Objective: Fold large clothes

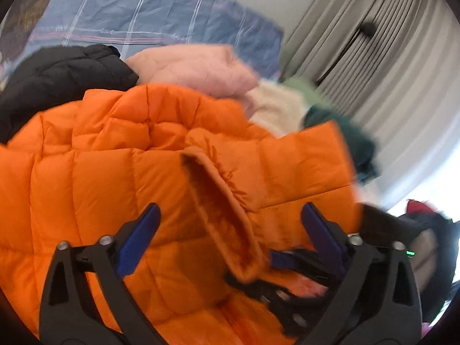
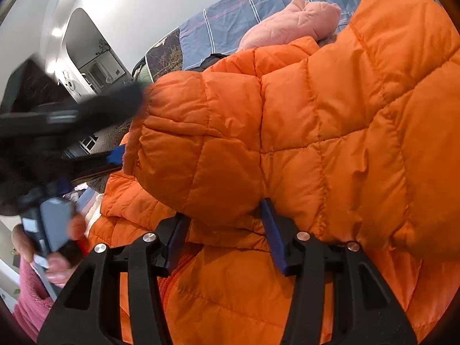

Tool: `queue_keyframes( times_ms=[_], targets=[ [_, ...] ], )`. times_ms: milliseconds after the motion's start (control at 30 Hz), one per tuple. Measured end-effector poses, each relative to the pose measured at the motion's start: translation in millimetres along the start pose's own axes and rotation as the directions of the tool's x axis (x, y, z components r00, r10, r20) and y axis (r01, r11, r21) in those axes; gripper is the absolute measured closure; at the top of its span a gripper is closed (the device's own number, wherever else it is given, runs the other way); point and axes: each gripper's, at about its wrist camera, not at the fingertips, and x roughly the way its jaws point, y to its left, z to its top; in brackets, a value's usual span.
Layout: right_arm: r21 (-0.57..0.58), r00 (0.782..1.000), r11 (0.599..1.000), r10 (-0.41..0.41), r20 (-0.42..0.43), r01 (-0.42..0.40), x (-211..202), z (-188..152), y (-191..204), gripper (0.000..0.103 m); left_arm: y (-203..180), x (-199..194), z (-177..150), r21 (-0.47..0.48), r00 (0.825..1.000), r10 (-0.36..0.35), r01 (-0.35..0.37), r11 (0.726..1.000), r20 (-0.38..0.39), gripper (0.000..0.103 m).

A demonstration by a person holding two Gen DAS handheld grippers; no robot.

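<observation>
1. Left wrist view. The orange puffer jacket (image 1: 120, 155) is lying spread over the bed (image 1: 161, 17), filling most of the picture. A sleeve with its cuff opening (image 1: 218, 210) is lying across the body panel, pointing toward the camera. This suggests the sleeve fold is under way, while the body is not yet being doubled over; most of the folding appears to be left. Behind the jacket, a black garment (image 1: 57, 77), a pink garment (image 1: 195, 69), a cream one (image 1: 273, 106) and a dark green one (image 1: 342, 135) are waiting in a heap.

2. Left wrist view, tongs. The left tongs (image 1: 230, 221) are standing about half open. The cuff is lying between the blue pads (image 1: 141, 230), which are not pressing on it, so the tongs are released. The right tongs (image 1: 290, 261) are reaching in low at the right, blurred.

3. Right wrist view. The jacket (image 2: 316, 132) is bulging up in front of the camera, with the bed (image 2: 230, 20) and the pink garment (image 2: 290, 23) beyond it.

4. Right wrist view, tongs. The right tongs (image 2: 224, 230) are standing partly open, with a quilted fold of the jacket sitting between and over the pad tips. No pinch is showing, so they are judged released. The left tongs (image 2: 115, 155) are blurring past the left edge, borne by the person's hand (image 2: 57, 261).
</observation>
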Motion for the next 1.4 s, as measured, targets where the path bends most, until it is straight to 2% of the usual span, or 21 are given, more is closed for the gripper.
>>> queue_keyframes(
  times_ms=[67, 133, 200, 267, 333, 367, 433, 500, 567, 667, 733, 800, 833, 900, 967, 1033, 1100, 1133, 1200, 1300, 1400],
  targets=[
    [-0.03, 0.998, 0.999, 0.015, 0.054, -0.013, -16.9, -1.9, 0.9, 0.052, -3.3, 15.7, 2.8, 0.038, 0.995, 0.071, -0.069, 0.997, -0.072, 0.091],
    [-0.068, 0.988, 0.997, 0.032, 0.149, -0.022, -42.0, -3.1, 1.6, 0.052, 4.4, -0.1, 3.7, 0.018, 0.996, 0.089, -0.089, 0.996, -0.023, 0.091],
    [-0.093, 0.956, 0.996, 0.011, 0.293, 0.017, -74.8, -2.8, 1.6, 0.052, 11.3, -24.4, 3.8, 0.035, 0.99, 0.131, -0.132, 0.991, 0.045, 0.091],
    [-0.05, 0.906, 0.992, -0.088, 0.413, 0.119, -100.9, -3.1, -3.0, 0.052, 26.7, -57.3, 2.7, 0.032, 0.978, 0.182, -0.186, 0.982, 0.101, 0.091],
    [0.05, 0.844, 0.965, -0.251, 0.475, 0.259, -114.0, -2.2, -13.5, 0.052, 46.9, -85.5, -4.7, 0.027, 0.962, 0.24, -0.245, 0.969, 0.133, 0.09],
    [0.082, 0.839, 0.953, -0.296, 0.457, 0.292, -111.4, 0.0, -20.0, 0.052, 56.9, -93.6, -9.3, 0.022, 0.955, 0.263, -0.268, 0.963, 0.137, 0.086],
    [0.121, 0.891, 0.942, -0.336, 0.306, 0.314, -82.8, 6.9, -42.0, 0.052, 86.6, -100.1, -20.9, -0.005, 0.932, 0.341, -0.344, 0.939, 0.123, 0.077],
    [0.16, 0.925, 0.928, -0.358, 0.13, 0.337, -49.8, 5.8, -63.7, 0.052, 108.0, -92.3, -31.7, -0.036, 0.919, 0.387, -0.385, 0.922, 0.08, 0.053],
    [0.164, 0.929, 0.922, -0.365, 0.067, 0.35, -37.8, 5.2, -69.0, 0.053, 125.8, -76.6, -47.9, -0.039, 0.908, 0.418, -0.417, 0.908, 0.018, 0.048],
    [0.146, 0.914, 0.914, -0.395, 0.098, 0.379, -46.7, 3.0, -62.3, 0.052, 124.2, -82.5, -53.9, -0.027, 0.899, 0.434, -0.433, 0.901, 0.051, 0.043],
    [0.151, 0.915, 0.914, -0.392, 0.098, 0.376, -47.9, 2.4, -63.3, 0.052, 112.7, -91.0, -49.5, -0.02, 0.867, 0.49, -0.49, 0.871, 0.088, 0.036],
    [0.17, 0.913, 0.912, -0.394, 0.107, 0.374, -57.7, 1.3, -62.8, 0.052, 93.9, -106.2, -45.4, 0.01, 0.815, 0.557, -0.566, 0.824, 0.16, 0.032],
    [0.178, 0.91, 0.909, -0.399, 0.107, 0.378, -56.6, 8.7, -54.7, 0.052, 81.8, -118.6, -42.4, 0.029, 0.799, 0.562, -0.58, 0.814, 0.216, 0.031],
    [0.172, 0.916, 0.91, -0.393, 0.078, 0.376, -57.3, 15.8, -43.7, 0.052, 62.6, -131.3, -36.2, 0.044, 0.805, 0.522, -0.554, 0.831, 0.283, 0.021],
    [0.131, 0.93, 0.924, -0.366, 0.028, 0.359, -46.9, 30.9, -35.3, 0.052, 46.8, -129.4, -27.9, 0.066, 0.841, 0.45, -0.489, 0.87, 0.299, 0.016],
    [0.093, 0.936, 0.932, -0.351, 0.001, 0.35, -39.7, 42.9, -26.8, 0.052, 34.9, -105.9, -17.4, 0.111, 0.879, 0.403, -0.44, 0.891, 0.255, 0.015],
    [0.06, 0.926, 0.925, -0.377, 0.016, 0.376, -33.6, 50.8, -25.3, 0.051, 33.0, -67.5, -13.6, 0.141, 0.885, 0.429, -0.455, 0.879, 0.181, 0.015],
    [0.04, 0.912, 0.912, -0.408, 0.026, 0.407, -29.3, 51.3, -27.4, 0.044, 36.1, -50.3, -19.6, 0.151, 0.884, 0.446, -0.465, 0.872, 0.142, 0.015],
    [-0.027, 0.862, 0.862, -0.506, 0.021, 0.506, -9.2, 41.8, -41.3, 0.028, 49.3, -13.0, -28.2, 0.179, 0.868, 0.49, -0.495, 0.85, 0.077, 0.006],
    [-0.041, 0.862, 0.861, -0.506, 0.015, 0.506, 1.7, 30.9, -52.2, 0.026, 62.8, 6.1, -35.1, 0.166, 0.885, 0.462, -0.465, 0.87, 0.055, 0.004],
    [-0.08, 0.842, 0.838, -0.539, 0.03, 0.539, 1.0, 29.9, -42.0, 0.025, 61.3, 2.0, -36.7, 0.17, 0.878, 0.476, -0.478, 0.862, 0.058, 0.004]
  ],
)
